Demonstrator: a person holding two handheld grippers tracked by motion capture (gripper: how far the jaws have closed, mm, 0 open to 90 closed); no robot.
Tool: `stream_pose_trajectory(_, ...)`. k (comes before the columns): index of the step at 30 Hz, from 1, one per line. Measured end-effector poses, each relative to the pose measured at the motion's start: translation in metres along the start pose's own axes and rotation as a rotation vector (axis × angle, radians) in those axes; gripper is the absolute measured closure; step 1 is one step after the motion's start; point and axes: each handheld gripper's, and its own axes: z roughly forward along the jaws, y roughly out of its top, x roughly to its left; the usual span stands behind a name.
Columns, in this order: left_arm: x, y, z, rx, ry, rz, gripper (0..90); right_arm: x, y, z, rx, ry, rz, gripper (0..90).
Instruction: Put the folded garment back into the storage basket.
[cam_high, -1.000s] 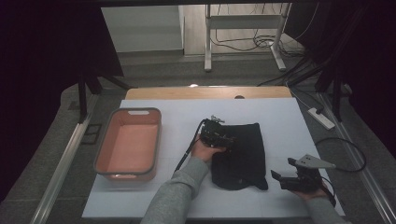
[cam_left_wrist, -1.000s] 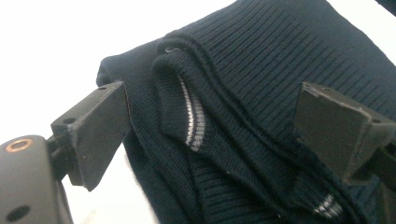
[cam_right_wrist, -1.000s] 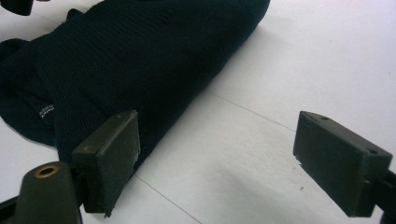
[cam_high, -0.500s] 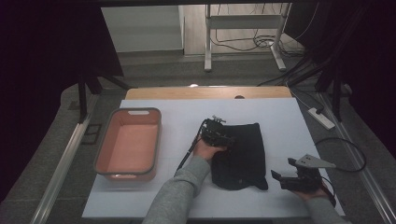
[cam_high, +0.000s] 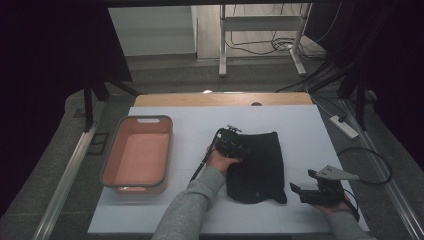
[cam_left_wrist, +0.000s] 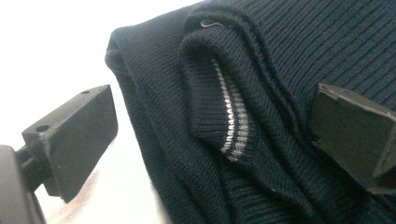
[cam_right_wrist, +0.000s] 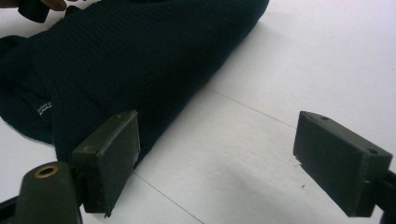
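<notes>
A dark knit garment (cam_high: 260, 167) lies folded on the white table (cam_high: 300, 125). My left gripper (cam_high: 239, 149) rests at the garment's upper left edge, held by a hand in a grey sleeve. Its jaws have just been opening and now stand wide apart. In the left gripper view (cam_left_wrist: 215, 135) the garment (cam_left_wrist: 280, 56) and a cuff with a grey stripe (cam_left_wrist: 231, 126) lie between the pads, which do not press on them. My right gripper (cam_high: 303, 183) sits open on the table to the right of the garment's lower corner, its jaws (cam_right_wrist: 226, 156) over bare table beside the garment (cam_right_wrist: 130, 60).
A salmon-coloured tub (cam_high: 142, 119) stands at the left of the table. A cable (cam_high: 372, 152) loops from the right gripper across the table's right edge. A power strip (cam_high: 342, 126) lies on the floor at the right. A metal stand (cam_high: 260, 22) is beyond the table.
</notes>
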Motion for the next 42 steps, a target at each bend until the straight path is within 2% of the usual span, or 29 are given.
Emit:
stream_pose_trajectory(2, 0.002, 0.0, 0.001, 0.01, -0.017, -0.018, 2.0, 0.0, 0.0, 0.0, 0.001, -0.001, 0.0, 15.4)
stream_pose_trajectory(7, 0.001, -0.001, 0.002, 0.009, -0.018, -0.011, 2.4, 0.0, 0.0, 0.0, 0.003, -0.001, -0.001, 15.4)
stream_pose_trajectory(9, -0.001, -0.001, 0.001, 0.003, -0.034, 0.0, 5.3, 0.0, 0.0, 0.001, 0.003, -0.001, 0.0, 15.4)
stream_pose_trajectory(11, -0.002, -0.001, 0.0, -0.002, -0.058, 0.022, 13.6, 0.0, 0.0, 0.001, 0.003, -0.001, -0.001, 15.5)
stream_pose_trajectory(16, -0.003, -0.002, -0.002, -0.008, -0.109, 0.022, 28.9, 0.0, 0.0, 0.001, 0.002, -0.001, 0.001, 15.7)
stream_pose_trajectory(18, -0.005, -0.003, -0.003, -0.018, -0.119, 0.052, 37.6, 0.0, 0.0, 0.001, 0.005, -0.004, 0.002, 15.9)
stream_pose_trajectory(20, -0.009, -0.004, -0.005, -0.031, -0.118, 0.114, 48.4, 0.0, 0.0, 0.001, 0.004, -0.005, 0.003, 16.0)
stream_pose_trajectory(21, -0.01, -0.004, -0.006, -0.033, -0.115, 0.123, 50.6, 0.0, 0.0, 0.001, 0.004, -0.006, 0.003, 16.1)
stream_pose_trajectory(29, -0.009, -0.006, -0.008, -0.051, -0.129, 0.141, 55.8, 0.0, 0.0, 0.001, 0.002, -0.011, 0.003, 16.1)
stream_pose_trajectory(37, -0.008, -0.008, -0.012, -0.083, -0.149, 0.126, 57.8, 0.0, 0.001, 0.0, 0.0, -0.013, 0.003, 16.2)
stream_pose_trajectory(42, -0.01, -0.007, -0.023, -0.114, -0.167, 0.121, 58.5, 0.0, 0.001, 0.0, -0.005, -0.014, 0.003, 16.2)
